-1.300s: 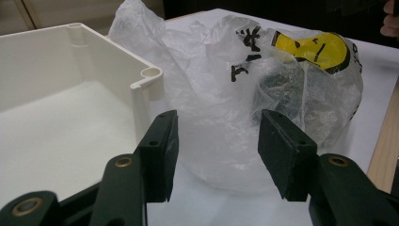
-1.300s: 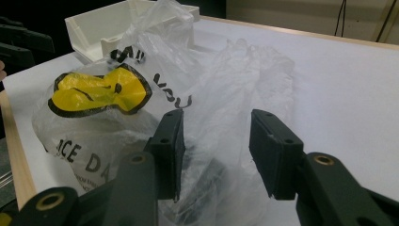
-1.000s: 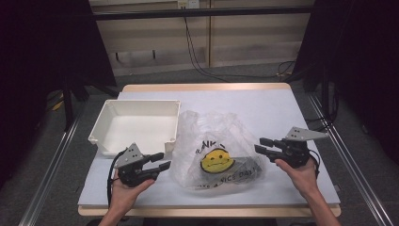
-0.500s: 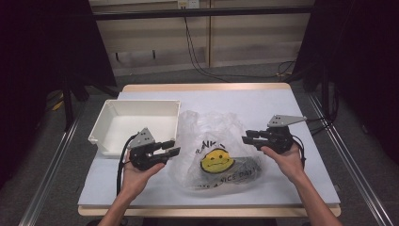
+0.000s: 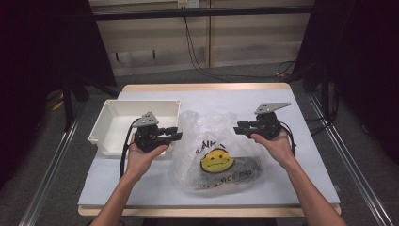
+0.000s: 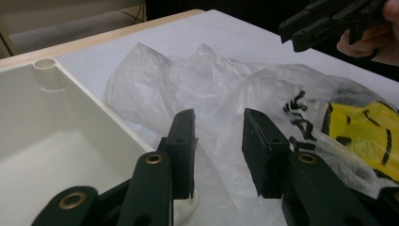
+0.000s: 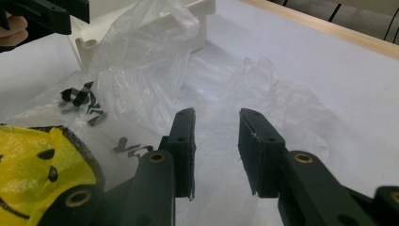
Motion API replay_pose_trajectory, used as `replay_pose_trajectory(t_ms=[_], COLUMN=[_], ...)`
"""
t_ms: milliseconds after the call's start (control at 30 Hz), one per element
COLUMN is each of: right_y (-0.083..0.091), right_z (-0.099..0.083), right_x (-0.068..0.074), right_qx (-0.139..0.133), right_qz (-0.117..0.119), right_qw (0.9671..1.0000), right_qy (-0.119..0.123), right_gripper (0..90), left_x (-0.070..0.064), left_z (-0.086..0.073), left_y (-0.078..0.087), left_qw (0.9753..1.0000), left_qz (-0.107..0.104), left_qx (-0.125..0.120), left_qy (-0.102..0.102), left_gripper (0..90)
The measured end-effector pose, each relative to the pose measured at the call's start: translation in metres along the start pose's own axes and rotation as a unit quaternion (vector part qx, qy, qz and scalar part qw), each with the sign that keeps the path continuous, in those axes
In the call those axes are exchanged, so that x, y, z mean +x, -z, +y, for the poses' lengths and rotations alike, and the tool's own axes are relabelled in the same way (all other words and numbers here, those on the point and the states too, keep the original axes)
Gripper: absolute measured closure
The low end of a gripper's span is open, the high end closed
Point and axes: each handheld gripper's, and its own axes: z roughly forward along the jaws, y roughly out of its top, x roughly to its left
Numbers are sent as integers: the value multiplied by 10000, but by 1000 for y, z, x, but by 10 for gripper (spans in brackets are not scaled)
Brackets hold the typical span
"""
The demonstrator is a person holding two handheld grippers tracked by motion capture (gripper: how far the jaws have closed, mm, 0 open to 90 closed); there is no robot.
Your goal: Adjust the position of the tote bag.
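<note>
left gripper (image 5: pixel 175 134): held up over the near right corner of the white bin, jaws spread apart with nothing between them, pointing across at the bag's left edge
right gripper (image 5: pixel 239 128): same deal on the other side, jaws parted and empty, hovering at the bag's upper right edge and aimed back toward the left one
plastic bag (image 5: pixel 214 150): clear and crinkly with a yellow smiley face and black lettering, lying flat-ish in the middle of the table between the two grippers; neither one looks to be touching it
bag's top end (image 7: pixel 263 75): the handle end is bunched up toward the far side of the table
white bin (image 5: pixel 110 128): sits on the left of the table, nothing visible inside, the bag's left edge right up against its corner
table (image 5: pixel 301 165): pale grey top with a wooden rim
</note>
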Motion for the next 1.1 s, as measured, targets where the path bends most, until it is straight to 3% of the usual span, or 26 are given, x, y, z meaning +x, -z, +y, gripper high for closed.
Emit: replay_pose_trajectory(t_ms=[167,267,567,833,1100], right_y=[-11,-25,-56,-93,-117], right_z=[11,20,38,52,49], right_x=[-5,-9,-21,-28,-39], right_qx=[130,321,588,1093,1437], right_qz=[74,146,280,230,119], right_qw=[9999,9994,9979,9937,9895], right_qy=[37,40,43,107,34], right_gripper=[671,672,688,651,597], left_x=[10,13,23,30,31], left_z=[11,17,31,34,36], left_y=[-4,-6,-20,-30,-37], left_qw=[9999,9998,9992,9985,9980], left_qz=[106,173,249,204,290], left_qx=[33,123,319,499,554], left_qy=[41,-53,-46,11,26], left_gripper=[615,603,551,520,501])
